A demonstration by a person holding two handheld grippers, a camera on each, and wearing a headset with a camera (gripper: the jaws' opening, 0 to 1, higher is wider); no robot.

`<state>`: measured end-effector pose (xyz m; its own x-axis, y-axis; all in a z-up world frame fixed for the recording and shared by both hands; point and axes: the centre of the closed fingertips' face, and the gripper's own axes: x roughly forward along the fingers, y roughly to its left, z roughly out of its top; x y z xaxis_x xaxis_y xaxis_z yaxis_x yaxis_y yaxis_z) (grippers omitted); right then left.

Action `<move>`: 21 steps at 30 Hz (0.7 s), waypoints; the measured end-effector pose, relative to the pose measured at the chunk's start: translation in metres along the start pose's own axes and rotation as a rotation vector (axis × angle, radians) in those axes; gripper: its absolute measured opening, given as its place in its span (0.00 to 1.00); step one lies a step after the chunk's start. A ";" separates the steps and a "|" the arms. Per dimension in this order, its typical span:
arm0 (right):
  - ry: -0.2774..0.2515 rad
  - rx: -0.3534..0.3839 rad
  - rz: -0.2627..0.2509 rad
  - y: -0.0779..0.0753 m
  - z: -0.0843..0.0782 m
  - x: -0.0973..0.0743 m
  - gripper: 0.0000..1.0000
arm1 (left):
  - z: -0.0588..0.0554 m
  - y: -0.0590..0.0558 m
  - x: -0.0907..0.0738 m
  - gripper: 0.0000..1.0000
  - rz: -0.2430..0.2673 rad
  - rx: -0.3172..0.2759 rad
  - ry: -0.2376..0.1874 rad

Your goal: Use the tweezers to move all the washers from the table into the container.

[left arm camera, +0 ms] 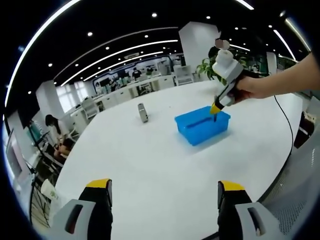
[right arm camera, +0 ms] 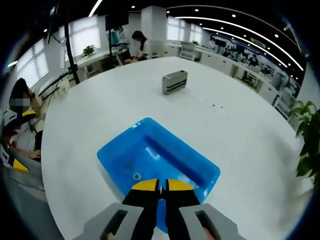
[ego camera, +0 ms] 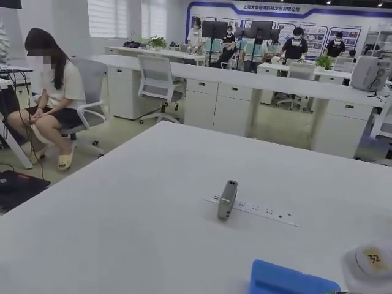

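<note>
Hovering over the container (right arm camera: 165, 150) near the desk's (right arm camera: 240, 125) edge, a washer (right arm camera: 136, 176) inside, our right gripper (right arm camera: 160, 186) is clenched; our left gripper (left arm camera: 165, 184) gapes over bare desk.

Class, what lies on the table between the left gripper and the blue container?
Nothing: in the left gripper view the white table between the open left gripper and the blue container is bare.
</note>
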<state>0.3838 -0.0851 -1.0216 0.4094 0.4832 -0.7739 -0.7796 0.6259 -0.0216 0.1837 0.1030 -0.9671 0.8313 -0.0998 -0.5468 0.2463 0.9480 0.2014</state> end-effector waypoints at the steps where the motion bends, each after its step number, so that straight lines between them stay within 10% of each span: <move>1: 0.005 -0.001 0.000 0.000 0.000 0.001 0.01 | 0.004 0.001 -0.001 0.88 -0.004 -0.001 -0.006; 11: 0.052 0.005 -0.004 -0.003 -0.003 -0.003 0.02 | 0.056 -0.011 -0.001 0.86 -0.130 0.006 -0.071; 18: -0.049 0.003 -0.012 -0.006 0.022 -0.037 0.02 | 0.114 -0.028 -0.001 0.78 -0.270 0.070 -0.147; 21: -0.140 0.000 0.064 0.010 0.041 -0.063 0.02 | 0.143 -0.036 -0.003 0.68 -0.334 0.070 -0.204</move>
<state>0.3692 -0.0840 -0.9475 0.4211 0.6024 -0.6781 -0.8059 0.5915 0.0251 0.2436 0.0264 -0.8563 0.7799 -0.4640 -0.4200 0.5474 0.8310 0.0984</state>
